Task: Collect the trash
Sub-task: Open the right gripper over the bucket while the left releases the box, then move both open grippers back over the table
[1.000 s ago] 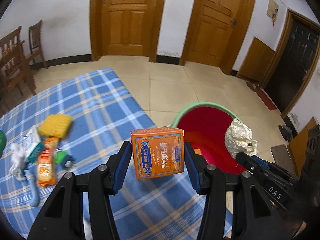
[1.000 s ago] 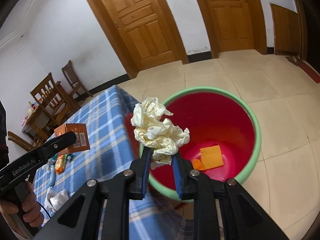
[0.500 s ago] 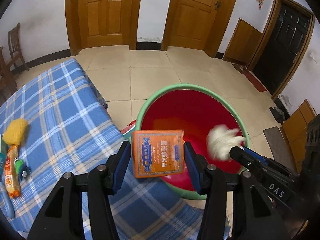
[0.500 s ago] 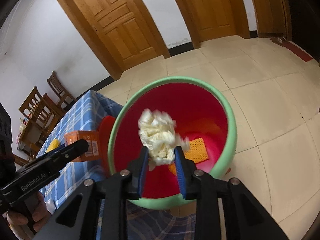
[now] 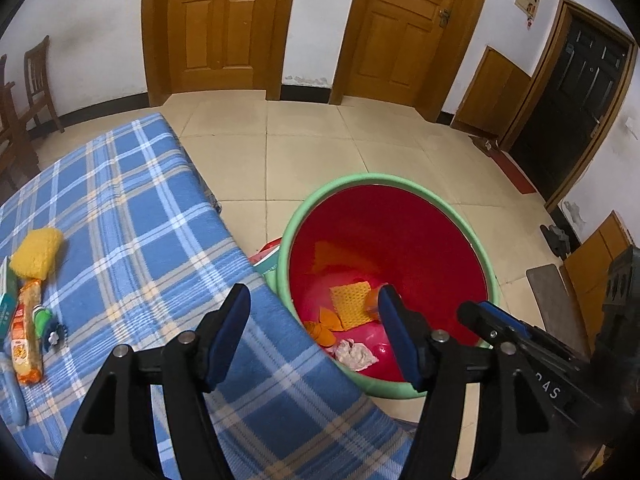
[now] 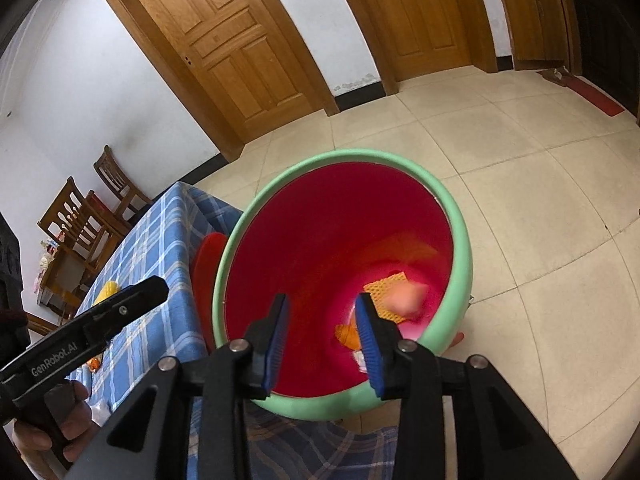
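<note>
both grippers hang over the red bin [image 5: 384, 232] with the green rim, and both are empty: the left gripper [image 5: 314, 316] has just been opening, jaws wide apart with nothing between them, and the right gripper [image 6: 322, 328] has just been opening too, narrower, also bare. down in the bin lie a crumpled paper wad [image 5: 354, 354] and orange scraps (one blurred orange shape too). more litter waits on the blue checked table [image 5: 132, 216], far left.
</note>
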Demonstrator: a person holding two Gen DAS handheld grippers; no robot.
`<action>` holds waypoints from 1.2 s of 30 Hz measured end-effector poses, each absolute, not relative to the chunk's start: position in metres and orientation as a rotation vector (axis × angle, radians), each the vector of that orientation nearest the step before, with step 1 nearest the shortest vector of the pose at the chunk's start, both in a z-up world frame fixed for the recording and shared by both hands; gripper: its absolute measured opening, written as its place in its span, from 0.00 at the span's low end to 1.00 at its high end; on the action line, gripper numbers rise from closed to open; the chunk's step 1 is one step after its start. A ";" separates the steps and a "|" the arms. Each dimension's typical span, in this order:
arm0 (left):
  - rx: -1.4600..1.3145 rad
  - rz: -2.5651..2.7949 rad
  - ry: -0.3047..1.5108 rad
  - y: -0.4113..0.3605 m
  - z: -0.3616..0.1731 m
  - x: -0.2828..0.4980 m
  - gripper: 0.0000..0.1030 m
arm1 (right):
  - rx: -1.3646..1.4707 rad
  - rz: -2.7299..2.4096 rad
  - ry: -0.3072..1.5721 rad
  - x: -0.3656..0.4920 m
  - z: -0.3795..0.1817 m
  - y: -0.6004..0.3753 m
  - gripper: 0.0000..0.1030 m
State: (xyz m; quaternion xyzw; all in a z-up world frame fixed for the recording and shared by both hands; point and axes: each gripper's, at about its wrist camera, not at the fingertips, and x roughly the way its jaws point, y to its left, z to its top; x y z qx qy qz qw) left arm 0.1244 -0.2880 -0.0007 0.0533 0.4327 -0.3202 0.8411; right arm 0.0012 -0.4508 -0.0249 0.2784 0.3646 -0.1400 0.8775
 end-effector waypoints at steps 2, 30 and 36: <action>0.102 -0.668 0.914 -0.282 0.002 0.123 0.64 | 0.579 -0.286 0.756 0.000 -0.023 -0.449 0.39; -0.004 -0.365 0.894 -0.119 0.020 0.097 0.66 | 0.524 -0.124 0.740 0.002 0.005 -0.365 0.71; -0.031 -0.279 0.918 -0.084 0.009 0.092 0.66 | 0.508 -0.095 0.749 0.000 0.006 -0.347 0.72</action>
